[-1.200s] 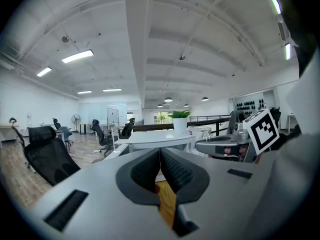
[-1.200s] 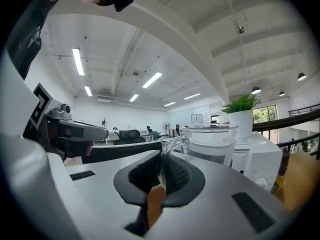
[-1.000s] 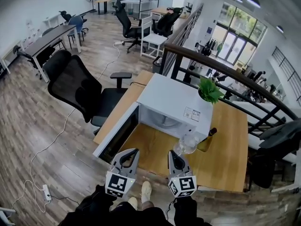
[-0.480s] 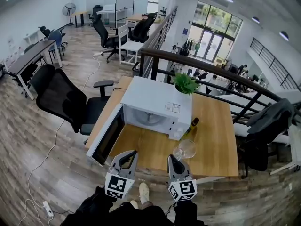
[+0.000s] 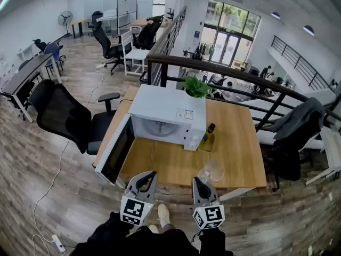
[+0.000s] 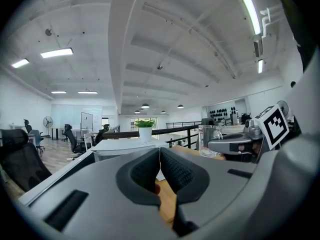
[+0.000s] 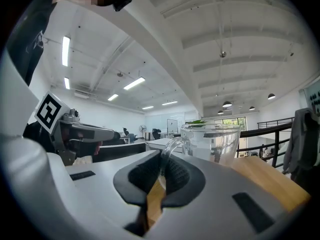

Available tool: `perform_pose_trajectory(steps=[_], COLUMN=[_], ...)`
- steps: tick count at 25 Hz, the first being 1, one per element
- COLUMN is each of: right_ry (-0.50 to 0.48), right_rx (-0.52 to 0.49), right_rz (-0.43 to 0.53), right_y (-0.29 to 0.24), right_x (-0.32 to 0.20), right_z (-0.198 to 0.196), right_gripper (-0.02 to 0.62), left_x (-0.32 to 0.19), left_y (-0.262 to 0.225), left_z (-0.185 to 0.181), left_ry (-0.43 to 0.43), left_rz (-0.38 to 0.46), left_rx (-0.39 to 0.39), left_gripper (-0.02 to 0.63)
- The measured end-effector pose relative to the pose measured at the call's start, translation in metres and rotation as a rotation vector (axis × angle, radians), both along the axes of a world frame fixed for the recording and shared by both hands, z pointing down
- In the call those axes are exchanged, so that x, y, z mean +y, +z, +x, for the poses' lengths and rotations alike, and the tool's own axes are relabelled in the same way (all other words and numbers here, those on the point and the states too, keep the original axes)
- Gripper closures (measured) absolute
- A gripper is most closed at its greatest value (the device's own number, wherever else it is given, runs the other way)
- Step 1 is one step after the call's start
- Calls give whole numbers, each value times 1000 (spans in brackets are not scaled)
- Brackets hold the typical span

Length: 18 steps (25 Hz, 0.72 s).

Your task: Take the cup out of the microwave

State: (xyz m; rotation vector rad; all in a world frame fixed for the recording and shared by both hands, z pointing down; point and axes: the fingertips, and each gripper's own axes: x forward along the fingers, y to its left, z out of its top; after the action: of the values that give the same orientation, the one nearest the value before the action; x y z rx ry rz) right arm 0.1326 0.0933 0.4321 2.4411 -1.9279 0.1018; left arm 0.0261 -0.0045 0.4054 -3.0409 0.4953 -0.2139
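My right gripper [image 5: 199, 181] is shut on the handle of a clear glass cup [image 5: 212, 170], held upright above the front edge of the wooden table [image 5: 240, 153]. In the right gripper view the cup [image 7: 212, 142] rises just past the pads, its thin handle pinched between them. The white microwave [image 5: 168, 116] stands further back on the table, its door [image 5: 115, 150] swung open to the left. My left gripper [image 5: 146, 178] hovers beside the right one, short of the table's front edge, jaws shut with nothing between them [image 6: 159, 170].
A dark bottle [image 5: 207, 135] stands at the microwave's right front corner, and a potted plant [image 5: 197, 87] sits behind it. A black office chair [image 5: 66, 116] is left of the table, another chair with a jacket [image 5: 294, 137] to the right. A railing [image 5: 229, 73] runs behind.
Both grippers have drawn back from the microwave toward the table's front edge, the right one carrying the cup with it. The microwave now lies farther away.
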Motion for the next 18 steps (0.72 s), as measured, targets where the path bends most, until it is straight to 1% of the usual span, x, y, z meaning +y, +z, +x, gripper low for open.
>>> perform_pose_trajectory(steps=[6,18], right_ry=[11,1], right_rx=[-8,-1], right_rz=[1,2], right_y=[3,2], right_x=[15,18], right_z=[-5,-8], right_gripper=[577,577], left_x=[15,14], left_y=[2,5], left_z=[-1,-3], left_ry=[18,2], left_rz=[2,-3], left_rx=[-8,-10], left_gripper=[581,581])
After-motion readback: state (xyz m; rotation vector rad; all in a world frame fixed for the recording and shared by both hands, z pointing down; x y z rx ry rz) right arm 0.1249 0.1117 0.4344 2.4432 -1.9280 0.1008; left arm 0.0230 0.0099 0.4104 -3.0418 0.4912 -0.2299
